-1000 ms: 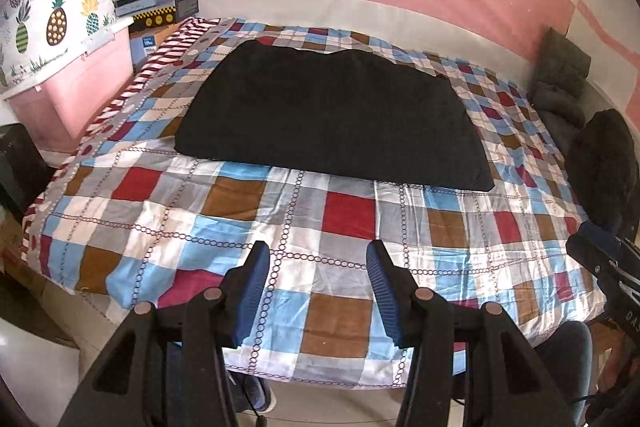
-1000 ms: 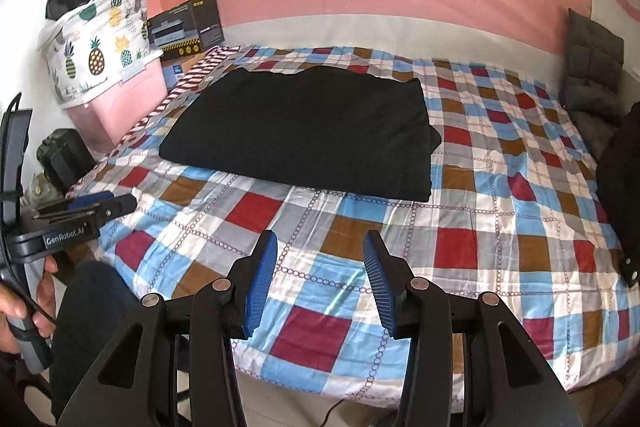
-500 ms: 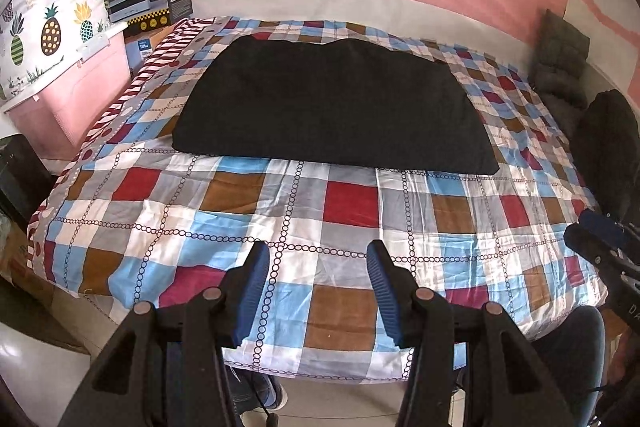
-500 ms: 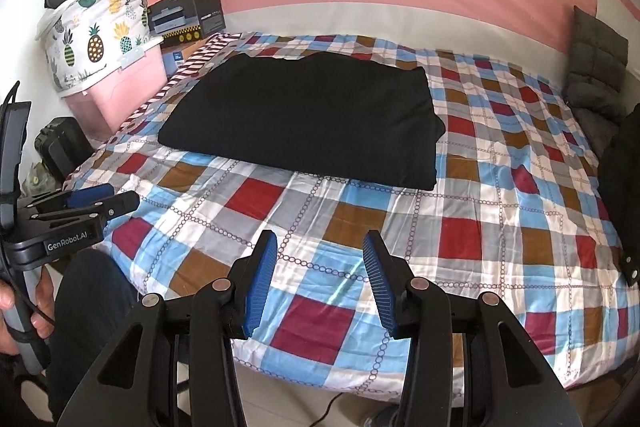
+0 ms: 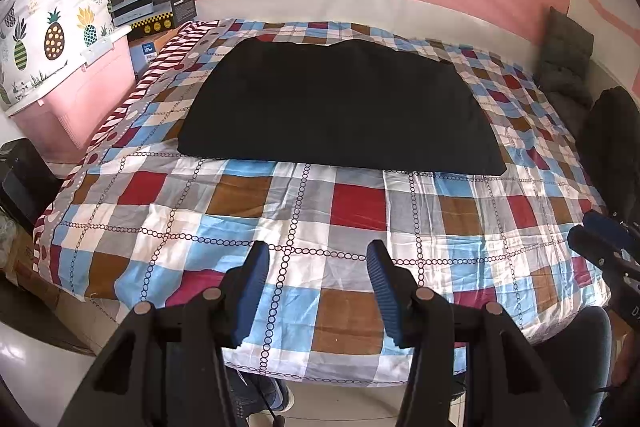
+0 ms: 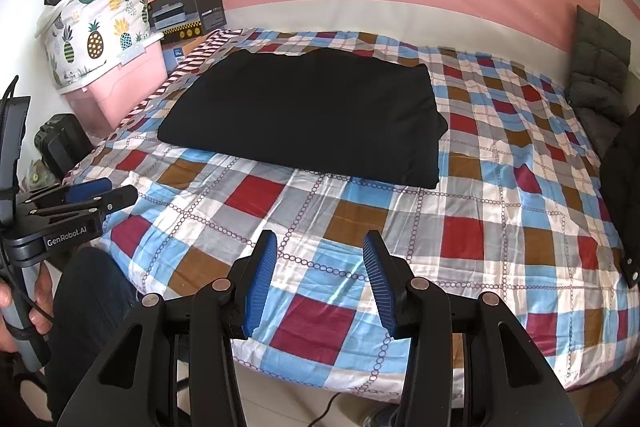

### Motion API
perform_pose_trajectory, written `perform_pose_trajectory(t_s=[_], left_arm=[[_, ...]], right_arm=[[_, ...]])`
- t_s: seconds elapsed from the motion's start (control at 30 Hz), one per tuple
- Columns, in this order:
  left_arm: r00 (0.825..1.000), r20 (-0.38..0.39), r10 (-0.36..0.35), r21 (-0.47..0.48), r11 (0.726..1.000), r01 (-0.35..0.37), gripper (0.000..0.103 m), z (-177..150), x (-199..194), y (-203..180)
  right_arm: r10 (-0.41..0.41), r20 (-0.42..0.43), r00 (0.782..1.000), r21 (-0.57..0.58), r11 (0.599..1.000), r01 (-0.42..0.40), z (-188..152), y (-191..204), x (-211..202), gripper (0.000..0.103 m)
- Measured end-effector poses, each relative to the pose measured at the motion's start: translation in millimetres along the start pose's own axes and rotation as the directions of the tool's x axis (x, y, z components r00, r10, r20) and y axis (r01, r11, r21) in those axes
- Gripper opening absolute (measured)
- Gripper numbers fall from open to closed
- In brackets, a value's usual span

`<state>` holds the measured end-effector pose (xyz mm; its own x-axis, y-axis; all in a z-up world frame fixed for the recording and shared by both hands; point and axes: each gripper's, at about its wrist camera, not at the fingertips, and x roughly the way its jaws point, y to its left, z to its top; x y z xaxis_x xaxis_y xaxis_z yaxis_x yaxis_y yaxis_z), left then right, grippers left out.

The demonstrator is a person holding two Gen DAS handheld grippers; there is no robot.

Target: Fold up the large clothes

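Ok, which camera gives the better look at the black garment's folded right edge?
The right wrist view: the black garment shows its layered right edge side-on, thick and stacked. The left wrist view shows the same garment whole but flatter, that edge just a thin outline.

A black garment (image 5: 336, 115) (image 6: 304, 115) lies flat on the checked bedspread (image 5: 352, 235), folded into a broad rectangle, nearer the bed's far-left corner than its near edge.

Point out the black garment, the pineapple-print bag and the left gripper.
black garment (image 5: 336, 107), left wrist view, middle of the cloth.
pineapple-print bag (image 6: 96, 31), right wrist view, its front face.
left gripper (image 5: 316, 287), left wrist view, midway between fingertips.
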<state>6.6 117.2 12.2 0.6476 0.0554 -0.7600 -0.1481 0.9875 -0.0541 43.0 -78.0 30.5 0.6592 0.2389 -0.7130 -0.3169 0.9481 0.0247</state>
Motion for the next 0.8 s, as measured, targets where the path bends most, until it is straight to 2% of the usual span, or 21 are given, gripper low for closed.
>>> perform_pose_trajectory(t_s=[0.8], left_arm=[[1.000,-0.003,0.016,-0.013,1.000,-0.016,0.053,-1.9,-1.7,0.4]], right_arm=[[0.005,-0.001,1.000,0.002,1.000,-0.005,0.0,-0.4,0.6,0.046]])
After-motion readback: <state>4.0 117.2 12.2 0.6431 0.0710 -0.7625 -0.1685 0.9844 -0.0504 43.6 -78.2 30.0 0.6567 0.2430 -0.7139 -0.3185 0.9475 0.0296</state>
